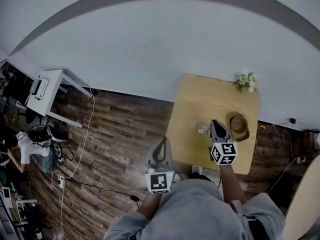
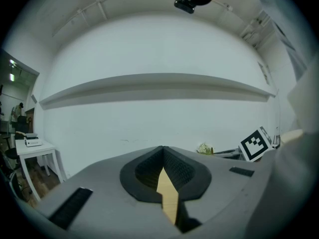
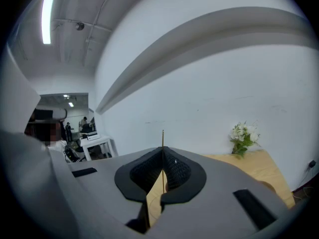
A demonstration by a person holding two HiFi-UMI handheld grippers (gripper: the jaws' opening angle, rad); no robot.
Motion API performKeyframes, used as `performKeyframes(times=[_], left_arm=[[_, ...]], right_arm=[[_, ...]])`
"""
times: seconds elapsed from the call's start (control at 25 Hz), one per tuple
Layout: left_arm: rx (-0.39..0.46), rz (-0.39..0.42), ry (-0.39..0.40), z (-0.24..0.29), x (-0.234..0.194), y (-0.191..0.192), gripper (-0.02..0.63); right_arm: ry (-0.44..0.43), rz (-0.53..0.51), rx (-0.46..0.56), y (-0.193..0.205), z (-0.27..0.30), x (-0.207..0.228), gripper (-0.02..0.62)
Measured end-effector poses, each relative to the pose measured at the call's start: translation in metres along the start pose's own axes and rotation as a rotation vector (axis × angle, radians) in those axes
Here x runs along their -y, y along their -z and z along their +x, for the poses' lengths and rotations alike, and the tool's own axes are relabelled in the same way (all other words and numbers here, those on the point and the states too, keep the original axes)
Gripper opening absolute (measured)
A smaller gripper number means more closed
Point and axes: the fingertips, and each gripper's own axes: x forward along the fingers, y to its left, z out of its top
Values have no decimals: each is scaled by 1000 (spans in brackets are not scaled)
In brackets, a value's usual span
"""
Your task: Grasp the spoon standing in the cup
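A clear cup [image 1: 201, 128] stands near the middle of the light wooden table [image 1: 210, 91]. My right gripper [image 1: 215, 122] reaches over the table, its tips right beside the cup. In the right gripper view, the thin metal handle of the spoon [image 3: 162, 137] stands upright between the closed jaws of that gripper [image 3: 162, 152] and pokes out above them. The spoon's bowl is hidden. My left gripper [image 1: 162, 142] hangs over the floor left of the table with its jaws [image 2: 163, 151] together and nothing in them.
A brown bowl [image 1: 239, 127] sits right of the cup. White flowers [image 1: 246, 80] stand at the table's far right corner by the wall. A white desk [image 1: 47, 91] and cables [image 1: 85, 144] lie far left on the wooden floor.
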Motion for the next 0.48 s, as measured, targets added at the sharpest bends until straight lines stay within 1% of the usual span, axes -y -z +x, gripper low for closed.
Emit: performKeyframes(times=[0.24, 0.48], left_arm=[[28, 2, 59, -12, 9, -5, 2], [40, -1, 120, -24, 15, -8, 2]], right_arm=[[20, 7, 111, -37, -36, -16, 2], [66, 24, 204, -66, -77, -27, 0]])
